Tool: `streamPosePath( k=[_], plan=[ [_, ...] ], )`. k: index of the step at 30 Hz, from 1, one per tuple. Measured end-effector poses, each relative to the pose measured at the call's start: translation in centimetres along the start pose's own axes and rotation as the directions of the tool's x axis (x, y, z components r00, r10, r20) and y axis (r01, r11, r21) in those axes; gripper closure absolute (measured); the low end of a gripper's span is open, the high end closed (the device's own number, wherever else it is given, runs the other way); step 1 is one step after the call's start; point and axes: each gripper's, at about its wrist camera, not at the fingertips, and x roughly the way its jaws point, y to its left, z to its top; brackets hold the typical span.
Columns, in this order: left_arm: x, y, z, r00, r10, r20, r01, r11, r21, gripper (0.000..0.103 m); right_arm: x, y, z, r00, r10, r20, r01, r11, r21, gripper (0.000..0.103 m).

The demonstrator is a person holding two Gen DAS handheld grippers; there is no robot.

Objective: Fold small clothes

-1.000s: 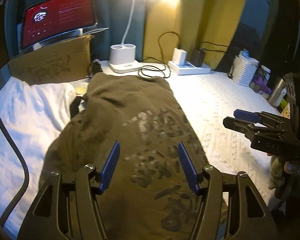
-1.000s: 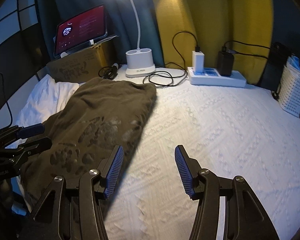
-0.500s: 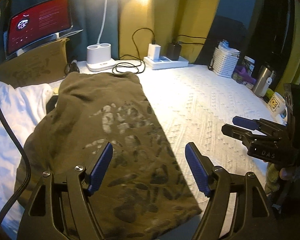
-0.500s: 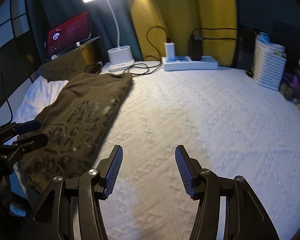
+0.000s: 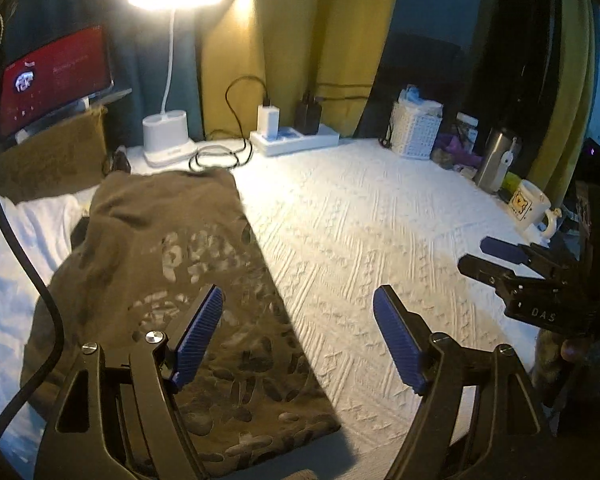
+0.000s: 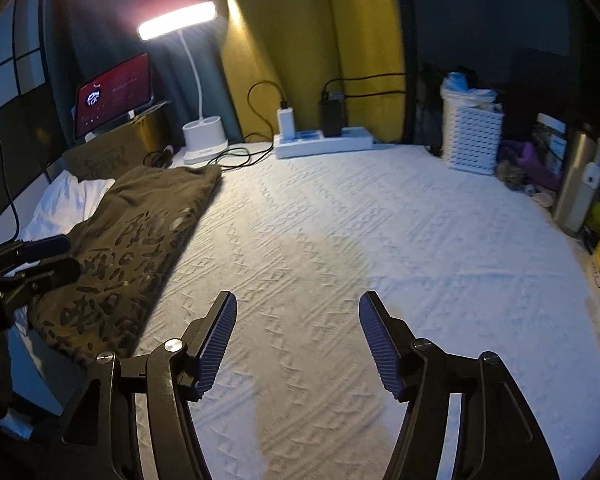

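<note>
A dark olive printed shirt (image 5: 172, 264) lies folded in a long strip at the left of the white bedspread (image 5: 372, 216); it also shows in the right wrist view (image 6: 140, 248). My left gripper (image 5: 298, 308) is open and empty, hovering above the shirt's right edge. My right gripper (image 6: 298, 312) is open and empty above the bare bedspread (image 6: 380, 240), to the right of the shirt. Each gripper shows at the edge of the other's view: the right one (image 5: 500, 256) and the left one (image 6: 44, 256).
A white cloth (image 5: 16, 240) lies left of the shirt. Along the back stand a tablet (image 5: 56, 76) on a cardboard box, a lit desk lamp (image 5: 166, 140), a power strip (image 5: 296, 140) with cables and a white basket (image 5: 418, 132). A steel bottle (image 5: 496, 160) and mug (image 5: 530, 204) stand at the right.
Both grippers have pulled back and swung right, away from the shirt. The left jaws have opened wider. The shirt lies as it did.
</note>
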Motion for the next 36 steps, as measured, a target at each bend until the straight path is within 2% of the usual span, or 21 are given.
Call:
streamPosePath(
  k=[2, 4, 5, 11, 13, 15, 20, 23, 29, 36],
  plan=[
    [-0.5, -0.3, 0.3, 1.0, 0.007, 0.02, -0.007, 1.0, 0.003, 0.024, -0.7, -0.3, -0.1, 1.0, -0.01, 0.01, 0.01, 1.0, 0.005, 0.036],
    [-0.8, -0.5, 0.5, 0.999, 0.014, 0.037, -0.014, 1.0, 0.002, 0.012, -1.5, -0.7, -0.2, 1.0, -0.021, 0.02, 0.021, 1.0, 0.008, 0.033],
    [-1.1, -0.5, 0.6, 0.999, 0.018, 0.048, -0.018, 1.0, 0.001, 0.01, -2.0, -0.9, -0.2, 0.999, -0.029, 0.028, 0.029, 1.0, 0.012, 0.032],
    [-2.7, -1.0, 1.3, 0.994, 0.022, 0.104, -0.023, 1.0, 0.012, 0.009, -4.6, -1.8, 0.0, 0.995, -0.058, 0.076, 0.056, 0.998, 0.03, 0.028],
    [-3.4, -1.3, 1.6, 0.991, 0.034, 0.133, -0.039, 0.999, 0.035, 0.009, -5.6, -2.1, 0.2, 0.993, -0.066, 0.102, 0.063, 0.997, 0.035, 0.016],
    [-4.3, -1.5, 1.9, 0.985, 0.049, 0.165, -0.057, 0.997, 0.046, 0.009, -6.8, -2.4, 0.4, 0.988, -0.079, 0.136, 0.074, 0.997, 0.036, 0.01],
    [-6.0, -1.7, 2.5, 0.975, 0.065, 0.214, -0.077, 0.996, 0.051, 0.009, -9.2, -2.8, 0.7, 0.977, -0.104, 0.184, 0.098, 0.994, 0.042, 0.01],
    [-7.0, -2.1, 2.9, 0.972, 0.041, 0.23, -0.062, 0.994, 0.086, 0.009, -10.6, -3.0, 1.0, 0.972, -0.103, 0.213, 0.095, 0.994, 0.048, 0.01],
    [-9.5, -2.2, 4.0, 0.947, 0.062, 0.316, -0.095, 0.991, 0.09, 0.009, -12.9, -3.5, 1.6, 0.957, -0.125, 0.263, 0.115, 0.992, 0.055, 0.01],
    [-11.5, -2.3, 4.8, 0.924, 0.073, 0.374, -0.122, 0.987, 0.108, 0.009, -15.2, -3.3, 2.6, 0.94, -0.138, 0.314, 0.13, 0.99, 0.045, 0.009]
  ],
)
